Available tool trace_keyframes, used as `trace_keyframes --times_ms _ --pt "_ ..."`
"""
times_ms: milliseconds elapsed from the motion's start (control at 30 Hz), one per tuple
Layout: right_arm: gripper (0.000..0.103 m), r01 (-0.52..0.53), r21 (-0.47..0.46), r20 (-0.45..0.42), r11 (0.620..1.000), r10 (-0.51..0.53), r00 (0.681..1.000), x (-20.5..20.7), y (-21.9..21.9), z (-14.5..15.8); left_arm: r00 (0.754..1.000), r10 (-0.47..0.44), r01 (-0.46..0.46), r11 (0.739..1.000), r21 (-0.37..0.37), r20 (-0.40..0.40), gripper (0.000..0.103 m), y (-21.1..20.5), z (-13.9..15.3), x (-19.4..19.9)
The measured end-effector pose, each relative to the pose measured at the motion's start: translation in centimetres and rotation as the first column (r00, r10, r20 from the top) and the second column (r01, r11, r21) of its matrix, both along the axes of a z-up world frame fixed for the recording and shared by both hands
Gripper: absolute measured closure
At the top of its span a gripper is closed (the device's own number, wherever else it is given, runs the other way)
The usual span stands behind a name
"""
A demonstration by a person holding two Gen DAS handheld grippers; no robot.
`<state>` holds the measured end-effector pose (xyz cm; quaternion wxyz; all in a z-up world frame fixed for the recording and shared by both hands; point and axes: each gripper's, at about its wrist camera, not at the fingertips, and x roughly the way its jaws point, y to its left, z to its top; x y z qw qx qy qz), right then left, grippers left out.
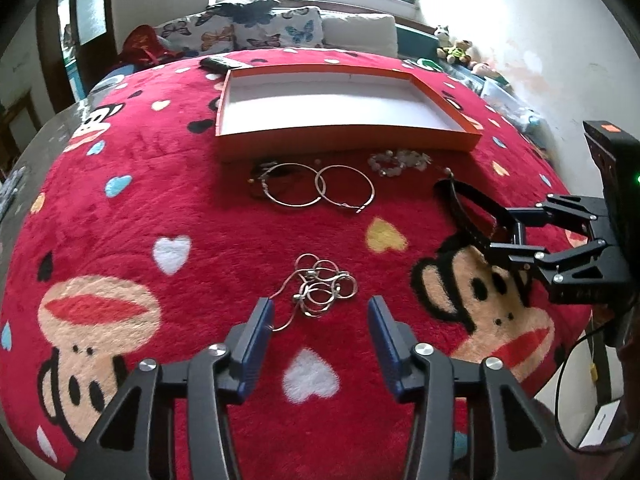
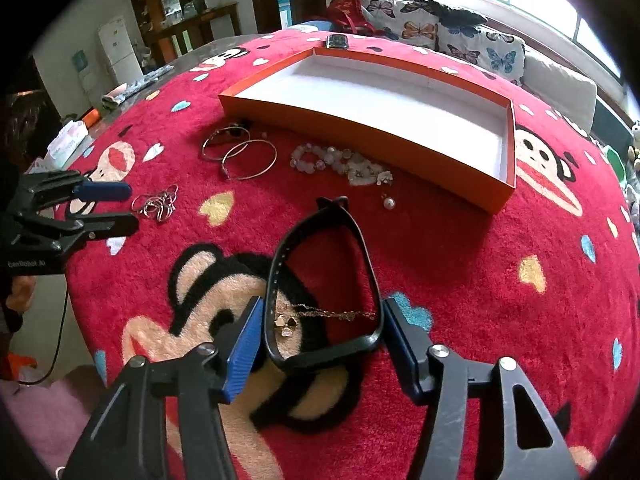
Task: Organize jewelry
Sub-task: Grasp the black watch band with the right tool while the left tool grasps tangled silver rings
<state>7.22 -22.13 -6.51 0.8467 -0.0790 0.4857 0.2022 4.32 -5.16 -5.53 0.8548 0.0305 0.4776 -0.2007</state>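
Observation:
My left gripper (image 1: 320, 314) stands open just above the red blanket, with a tangled silver chain (image 1: 320, 288) lying between and slightly ahead of its blue pads (image 1: 260, 320). In the right wrist view, that gripper (image 2: 133, 206) sits beside the chain (image 2: 158, 204). My right gripper (image 2: 322, 330) straddles the near end of a black band loop (image 2: 362, 248), a pad against each side. A thin gold chain with small pendants (image 2: 320, 314) lies inside the loop. The left wrist view shows the right gripper (image 1: 500, 232) on the band (image 1: 460, 210).
An orange tray (image 1: 348, 142) with a white, bare floor lies beyond the jewelry. In front of it are two silver hoops (image 1: 320, 190), pale beaded bracelets (image 1: 396, 162) and a loose pearl (image 2: 389, 203). A dark device (image 2: 337, 42) lies behind the tray, with cushions beyond it.

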Motion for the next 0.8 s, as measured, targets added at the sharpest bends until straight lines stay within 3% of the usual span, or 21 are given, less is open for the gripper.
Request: trace_keyframes --times_ms 467,567,800 --pt "0.04 0.041 0.084 0.027 0.996 -0.043 0.999 -0.1 -0.9 1.6 1.0 -0.011 0.011 1.0 0.006 -0.011 0.053 -0.7 -1.0 1.3" --pt "0.04 0.041 0.095 0.029 0.995 -0.044 0.999 -0.1 -0.8 1.8 1.0 -0.023 0.023 1.0 0.019 0.0 0.058 -1.0 -1.1 1.4" --pt "0.04 0.038 0.107 0.026 0.994 -0.041 0.999 0.2 -0.5 1.8 0.999 -0.039 0.039 0.999 0.034 0.021 0.084 -0.8 -1.2 1.5"
